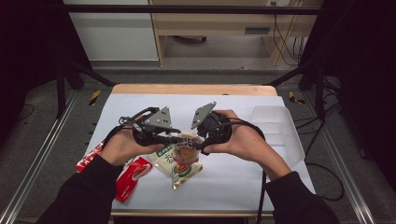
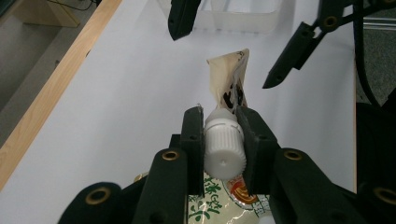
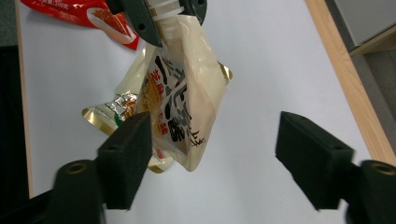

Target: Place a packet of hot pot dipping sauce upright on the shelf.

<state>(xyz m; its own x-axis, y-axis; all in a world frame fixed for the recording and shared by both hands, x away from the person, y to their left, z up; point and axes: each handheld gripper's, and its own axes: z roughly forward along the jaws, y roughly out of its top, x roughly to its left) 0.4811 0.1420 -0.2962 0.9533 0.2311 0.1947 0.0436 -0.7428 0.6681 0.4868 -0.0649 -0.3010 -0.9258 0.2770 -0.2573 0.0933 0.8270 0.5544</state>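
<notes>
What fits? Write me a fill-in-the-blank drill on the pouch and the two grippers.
1. The left gripper is shut on the pouch's white ____.
2. The jaws of the right gripper stand ____, pressing on nothing.
3. The cream pouch hangs from the ____ gripper.
4. Beside the pouches on the white table lies a packet coloured ____.

Missing words: cap; open; left; red
</notes>
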